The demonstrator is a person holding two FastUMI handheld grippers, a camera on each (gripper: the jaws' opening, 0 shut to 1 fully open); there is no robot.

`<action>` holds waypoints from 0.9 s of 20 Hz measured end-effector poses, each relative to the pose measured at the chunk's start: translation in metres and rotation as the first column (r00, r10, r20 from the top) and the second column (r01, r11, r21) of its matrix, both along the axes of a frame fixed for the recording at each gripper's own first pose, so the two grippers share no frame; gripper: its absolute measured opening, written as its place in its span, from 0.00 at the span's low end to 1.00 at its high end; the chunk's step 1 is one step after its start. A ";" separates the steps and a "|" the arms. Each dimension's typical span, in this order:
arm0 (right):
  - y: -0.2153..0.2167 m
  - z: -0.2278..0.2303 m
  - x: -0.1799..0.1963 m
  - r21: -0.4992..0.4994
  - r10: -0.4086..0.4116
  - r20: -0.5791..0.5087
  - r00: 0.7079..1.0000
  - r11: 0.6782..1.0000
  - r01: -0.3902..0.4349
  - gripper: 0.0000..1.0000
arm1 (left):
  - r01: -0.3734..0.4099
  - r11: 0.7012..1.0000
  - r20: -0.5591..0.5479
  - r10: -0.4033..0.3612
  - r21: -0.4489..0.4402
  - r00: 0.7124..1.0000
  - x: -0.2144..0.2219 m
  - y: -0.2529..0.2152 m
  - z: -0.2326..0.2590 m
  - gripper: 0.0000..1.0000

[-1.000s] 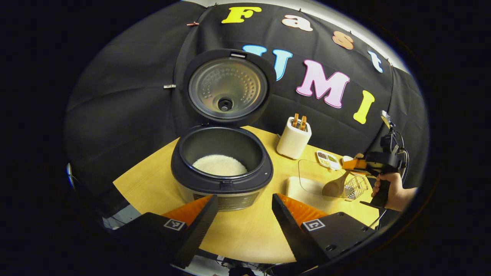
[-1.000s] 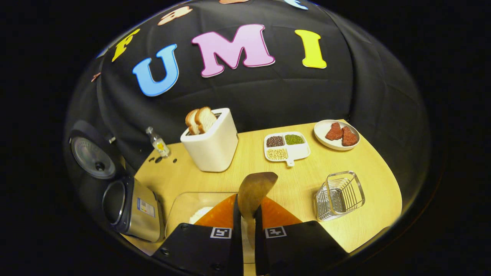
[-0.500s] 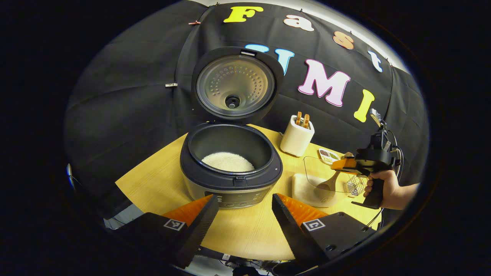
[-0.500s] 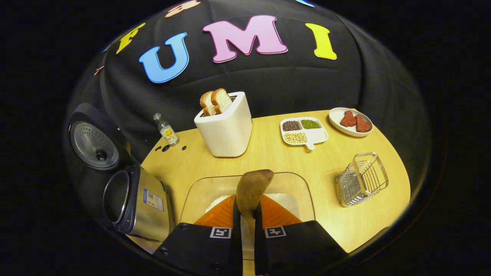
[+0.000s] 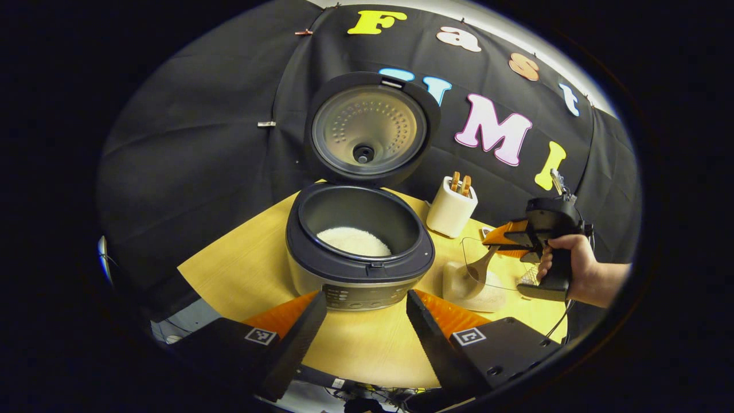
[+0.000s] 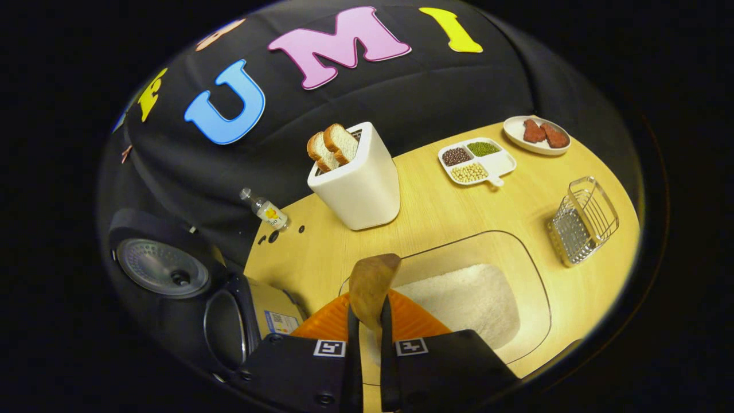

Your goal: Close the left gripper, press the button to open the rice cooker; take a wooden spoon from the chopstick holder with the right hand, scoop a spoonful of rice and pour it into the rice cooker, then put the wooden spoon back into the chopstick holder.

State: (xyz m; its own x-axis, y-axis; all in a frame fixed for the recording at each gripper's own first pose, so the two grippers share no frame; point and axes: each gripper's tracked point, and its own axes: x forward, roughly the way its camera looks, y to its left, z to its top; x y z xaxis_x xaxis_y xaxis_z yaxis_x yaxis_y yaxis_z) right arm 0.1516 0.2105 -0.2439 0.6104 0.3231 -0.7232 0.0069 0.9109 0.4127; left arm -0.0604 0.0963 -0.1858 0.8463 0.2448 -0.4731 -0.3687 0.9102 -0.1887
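Observation:
The rice cooker stands open in the left gripper view, lid upright, with white rice in its pot. My left gripper hovers open just in front of it, holding nothing. To the right, a hand holds my right gripper, shut on the wooden spoon, whose bowl dips into the clear rice container. In the right gripper view, the spoon sticks out from my right gripper over the container and its rice. The wire chopstick holder lies at the right.
A white toaster with bread stands behind the container. A small bottle lies near the wall. A divided dish of beans and a plate of red pieces sit at the back right. The cooker is at the left.
My right gripper has tilted down and moved over the rice container, lowering the spoon's bowl into it. The left gripper has drifted slightly, staying open.

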 end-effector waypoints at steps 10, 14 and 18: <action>-0.058 0.008 -0.008 0.154 -0.202 -0.105 0.974 0.964 0.217 0.17 | 0.039 0.999 0.043 -0.038 -0.021 0.998 0.006 -0.007 0.020 0.95; -0.083 0.021 -0.007 0.222 -0.288 -0.137 0.948 0.923 0.313 0.17 | 0.054 0.998 0.049 -0.052 -0.034 0.997 0.010 -0.012 0.025 0.95; -0.100 0.047 -0.001 0.290 -0.353 -0.129 0.927 0.880 0.376 0.17 | 0.082 0.996 0.065 -0.081 -0.017 0.995 0.015 -0.012 0.032 0.92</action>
State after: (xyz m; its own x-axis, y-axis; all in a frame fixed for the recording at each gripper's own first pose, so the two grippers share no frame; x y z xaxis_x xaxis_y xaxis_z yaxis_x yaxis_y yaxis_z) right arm 0.1510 0.1101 -0.1966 0.6788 0.2979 -0.6712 0.3535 0.6686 0.6542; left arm -0.0457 0.0841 -0.1536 0.8920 0.1649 -0.4210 -0.2800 0.9326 -0.2279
